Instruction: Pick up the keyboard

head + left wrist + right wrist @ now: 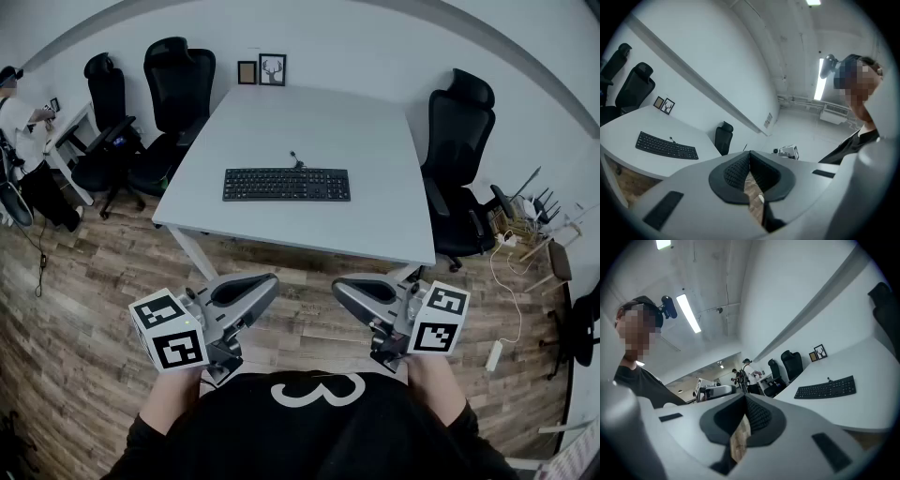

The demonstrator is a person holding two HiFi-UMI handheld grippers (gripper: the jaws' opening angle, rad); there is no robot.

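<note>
Lying on white table, keyboard, wood floor, left gripper, right gripper, fingers together

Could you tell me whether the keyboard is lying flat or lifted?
Lying flat: the keyboard rests on the white table; the left gripper and right gripper are shut, away from it.

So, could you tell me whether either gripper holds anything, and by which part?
Nothing: left gripper and right gripper are shut, empty; the keyboard lies untouched.
</note>
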